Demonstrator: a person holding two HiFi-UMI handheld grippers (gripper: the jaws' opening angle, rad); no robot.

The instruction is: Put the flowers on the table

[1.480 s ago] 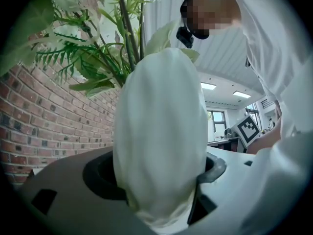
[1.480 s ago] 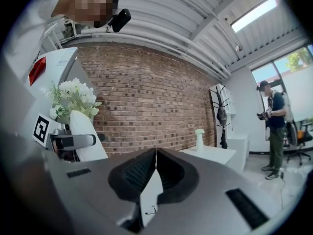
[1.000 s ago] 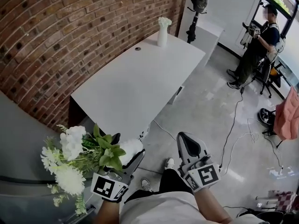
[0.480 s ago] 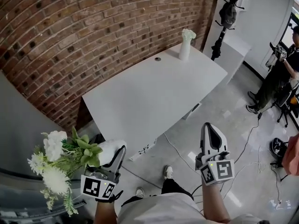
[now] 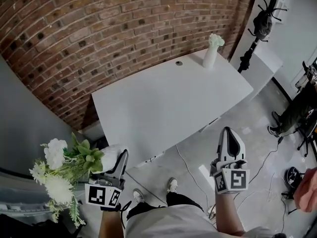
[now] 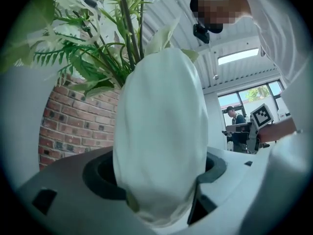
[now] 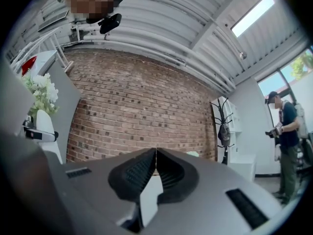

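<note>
My left gripper (image 5: 117,158) is shut on a white vase (image 5: 110,158) that holds white flowers with green leaves (image 5: 63,168); it hangs low at the left, off the near corner of the white table (image 5: 163,103). In the left gripper view the vase (image 6: 159,131) fills the space between the jaws, with the stems (image 6: 128,28) rising above. My right gripper (image 5: 229,141) is shut and empty, over the floor to the right of the table. In the right gripper view its jaws (image 7: 155,163) meet, pointing at the brick wall.
A second white vase with flowers (image 5: 211,52) stands at the table's far corner, next to a small round hole (image 5: 179,63). A brick wall (image 5: 99,29) runs behind. A coat stand (image 5: 261,19), floor cables (image 5: 257,172) and a person (image 5: 302,108) are at the right.
The view has moved closer to the table, which now lies nearer the centre. The left gripper with the vase has dropped slightly lower left; the right gripper sits a little further right.
</note>
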